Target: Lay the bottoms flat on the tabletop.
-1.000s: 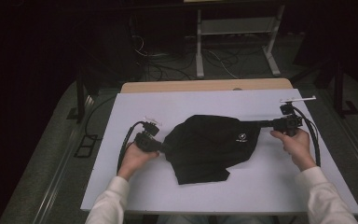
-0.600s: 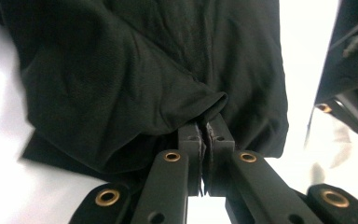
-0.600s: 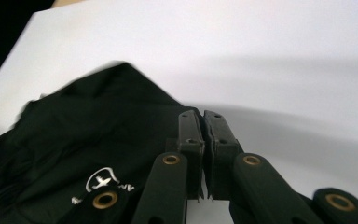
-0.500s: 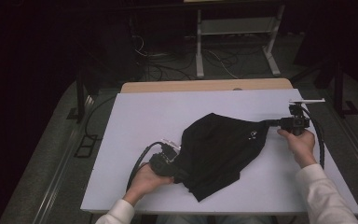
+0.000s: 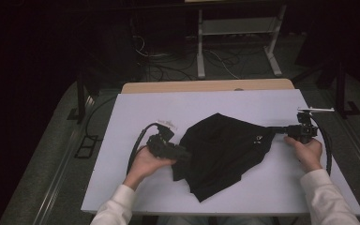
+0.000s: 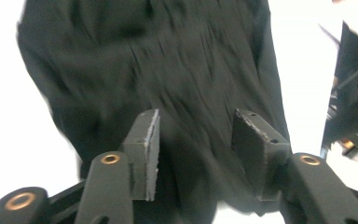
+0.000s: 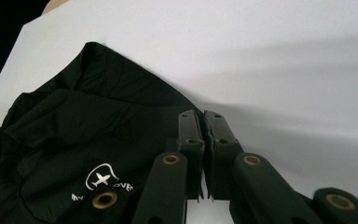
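A black garment (image 5: 225, 145) lies spread on the white table (image 5: 140, 108), drawn out to a point at its right. My right gripper (image 5: 273, 129) is shut on that right corner; in the right gripper view the jaws (image 7: 203, 116) are pressed together on the cloth's edge, beside a small white aeroplane logo (image 7: 101, 179). My left gripper (image 5: 183, 153) is at the garment's left edge. In the left gripper view it (image 6: 198, 121) is open over the black cloth (image 6: 168, 56), which looks blurred.
A wooden tabletop strip (image 5: 206, 86) shows behind the white table. Beyond it on the dark floor are a white metal stand (image 5: 234, 28) and loose cables (image 5: 168, 61). Bare white surface lies along the table's far side and front left.
The garment has slid right and been stretched out by the right gripper. The left gripper dropped toward the front, then came up to the garment's left edge.
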### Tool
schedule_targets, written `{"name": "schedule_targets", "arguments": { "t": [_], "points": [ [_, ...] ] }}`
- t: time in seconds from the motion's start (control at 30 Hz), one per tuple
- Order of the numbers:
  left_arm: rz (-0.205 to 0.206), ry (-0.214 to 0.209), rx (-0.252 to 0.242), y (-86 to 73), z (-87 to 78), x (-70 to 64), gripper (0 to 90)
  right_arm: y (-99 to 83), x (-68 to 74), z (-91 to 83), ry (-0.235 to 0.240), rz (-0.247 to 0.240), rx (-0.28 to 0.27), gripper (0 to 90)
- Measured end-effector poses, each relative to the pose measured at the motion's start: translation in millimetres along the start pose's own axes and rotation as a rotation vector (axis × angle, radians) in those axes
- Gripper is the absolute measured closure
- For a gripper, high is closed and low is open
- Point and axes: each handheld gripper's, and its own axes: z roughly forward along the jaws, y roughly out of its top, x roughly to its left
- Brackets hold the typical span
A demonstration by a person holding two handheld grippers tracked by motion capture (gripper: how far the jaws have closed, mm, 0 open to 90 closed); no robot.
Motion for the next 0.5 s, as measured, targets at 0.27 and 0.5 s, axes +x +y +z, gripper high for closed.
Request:
{"name": "schedule_targets", "arguments": {
  "t": [0.27,0.5],
  "points": [
    [0.074,0.073,-0.063,54.5,14.9,20.3,48.3,-8.4,-1.5,-4.2,0.011,0.008,-0.005,85.3],
    [0.076,0.118,-0.078,81.6,51.7,41.4,49.2,-9.8,2.6,-3.5,0.023,0.002,-0.011,85.3]
  ]
}}
